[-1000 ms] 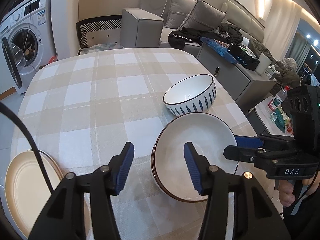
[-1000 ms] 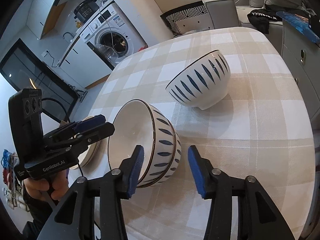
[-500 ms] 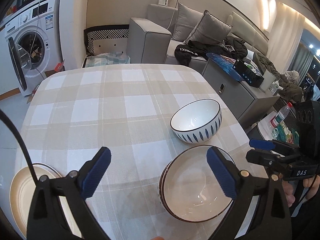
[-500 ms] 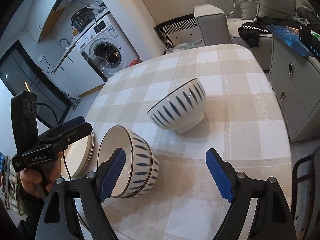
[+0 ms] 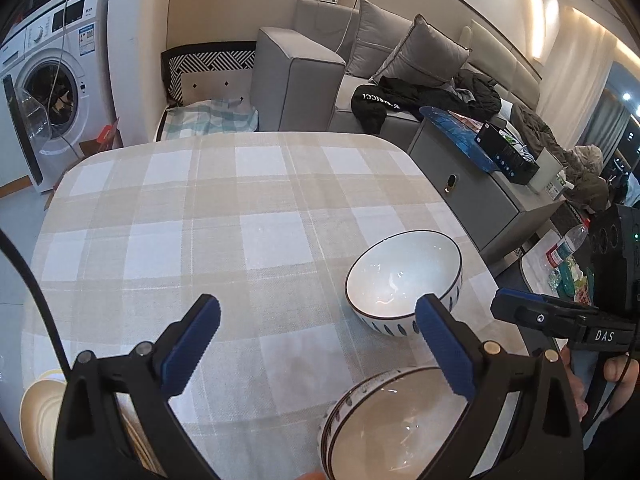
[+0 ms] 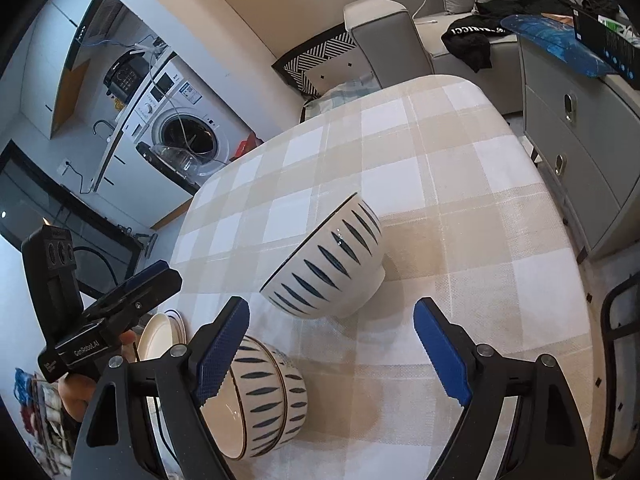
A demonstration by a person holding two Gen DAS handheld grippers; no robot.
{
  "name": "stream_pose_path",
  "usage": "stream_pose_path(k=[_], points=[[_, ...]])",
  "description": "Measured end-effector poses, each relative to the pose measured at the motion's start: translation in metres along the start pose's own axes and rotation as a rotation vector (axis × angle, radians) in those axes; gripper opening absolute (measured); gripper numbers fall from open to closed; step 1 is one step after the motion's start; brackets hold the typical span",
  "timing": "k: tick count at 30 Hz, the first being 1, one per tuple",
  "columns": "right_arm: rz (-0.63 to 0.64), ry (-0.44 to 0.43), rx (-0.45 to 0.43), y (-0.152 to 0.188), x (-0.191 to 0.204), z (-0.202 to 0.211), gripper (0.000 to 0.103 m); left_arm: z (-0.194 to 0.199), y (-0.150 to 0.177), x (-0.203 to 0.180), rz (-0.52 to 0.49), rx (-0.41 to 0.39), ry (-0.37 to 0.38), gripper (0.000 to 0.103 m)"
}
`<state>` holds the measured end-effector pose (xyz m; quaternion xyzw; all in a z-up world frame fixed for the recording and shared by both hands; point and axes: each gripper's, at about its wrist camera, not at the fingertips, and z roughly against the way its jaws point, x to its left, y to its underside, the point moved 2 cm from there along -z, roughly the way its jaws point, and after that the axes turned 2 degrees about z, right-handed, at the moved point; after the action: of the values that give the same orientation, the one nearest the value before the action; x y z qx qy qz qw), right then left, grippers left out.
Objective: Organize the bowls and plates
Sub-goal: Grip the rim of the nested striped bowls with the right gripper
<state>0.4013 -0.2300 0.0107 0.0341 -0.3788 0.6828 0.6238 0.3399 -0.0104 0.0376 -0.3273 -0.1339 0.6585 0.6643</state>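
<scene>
Bowl [image 6: 326,258] stands alone beyond the stack [image 6: 256,398]; both grippers empty.
Left gripper [image 5: 318,344] and right gripper [image 6: 332,350] jaws, just opened wide: straddle the rim squarely, close gently.

Black left gripper [image 5: 316,344] and right gripper [image 6: 332,346], blue ribbed jaws.

Glossy glazed bowls [image 5: 404,280] (smooth ceramic) on matt woven tablecloth [image 5: 224,216].

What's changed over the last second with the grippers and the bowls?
Both grippers let go of the stacked bowls and backed off: the left gripper and right gripper have just opened wide, with nothing between their pads. The stack now sits lower in both views. The single bowl, the plates and the tablecloth stayed put.
</scene>
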Motion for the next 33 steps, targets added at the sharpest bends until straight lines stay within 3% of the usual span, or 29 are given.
stream_pose_path(k=[12,18,21,23,25,28,33], points=[[-0.118,-0.001,0.032,-0.021,-0.008,-0.053,0.086,-0.068,-0.019,0.006,0.005,0.128,-0.005,0.099],[-0.223,-0.105,0.079,-0.010,-0.034,-0.070,0.086,-0.092,-0.016,0.006,-0.013,0.193,-0.011,0.099],[-0.293,-0.196,0.113,-0.001,-0.049,-0.083,0.074,-0.104,-0.013,0.004,-0.018,0.238,0.010,0.099],[-0.301,-0.211,0.108,0.002,-0.054,-0.088,0.071,-0.110,-0.011,0.002,-0.030,0.263,0.013,0.098],[-0.287,-0.205,0.096,0.004,-0.057,-0.088,0.057,-0.115,-0.011,0.001,-0.034,0.286,0.019,0.097],[-0.323,-0.231,0.090,0.006,-0.069,-0.090,0.044,-0.120,-0.011,-0.001,-0.042,0.314,0.024,0.091],[-0.362,-0.274,0.082,0.012,-0.077,-0.091,0.039,-0.121,-0.016,-0.004,-0.051,0.340,0.063,0.083]])
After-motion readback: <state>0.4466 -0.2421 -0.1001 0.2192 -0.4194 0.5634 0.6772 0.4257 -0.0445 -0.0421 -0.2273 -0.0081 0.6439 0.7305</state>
